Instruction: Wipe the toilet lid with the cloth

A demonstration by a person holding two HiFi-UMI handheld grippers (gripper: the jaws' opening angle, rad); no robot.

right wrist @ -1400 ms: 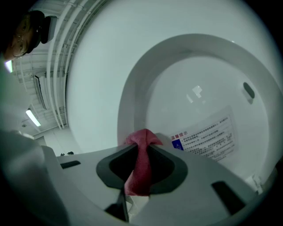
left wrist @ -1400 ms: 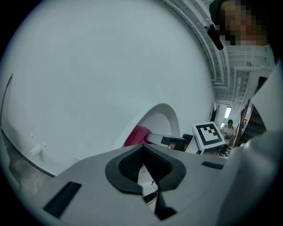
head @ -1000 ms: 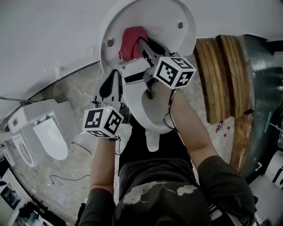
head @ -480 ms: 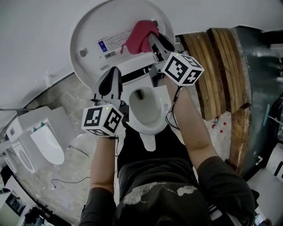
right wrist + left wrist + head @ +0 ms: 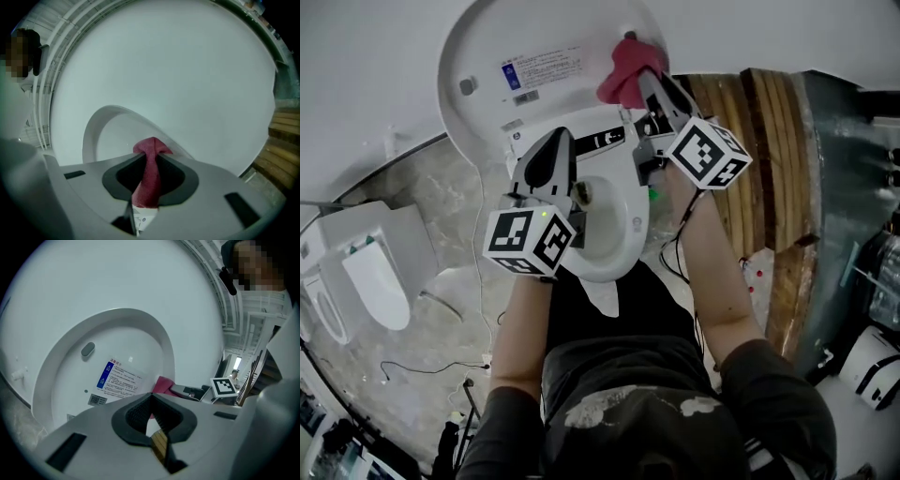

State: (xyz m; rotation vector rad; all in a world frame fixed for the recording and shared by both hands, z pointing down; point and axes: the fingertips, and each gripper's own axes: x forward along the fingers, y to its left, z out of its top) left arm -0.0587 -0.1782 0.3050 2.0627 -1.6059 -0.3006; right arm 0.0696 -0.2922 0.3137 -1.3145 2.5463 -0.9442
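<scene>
The red cloth (image 5: 626,67) sits at the right edge of the raised white toilet lid (image 5: 487,56), clamped between the jaws of the right gripper (image 5: 642,84). The left gripper (image 5: 555,141), jaws together and empty, hovers near the lid's lower part, over the toilet bowl (image 5: 614,234). Wooden planks (image 5: 759,141) lie to the right.

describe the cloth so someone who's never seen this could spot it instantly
Find the big white toilet lid, raised upright. At its upper right edge in the head view, the right gripper pinches a bunched cloth. It is the only red thing there; the nearby sticker is flat, white with a blue patch.
</scene>
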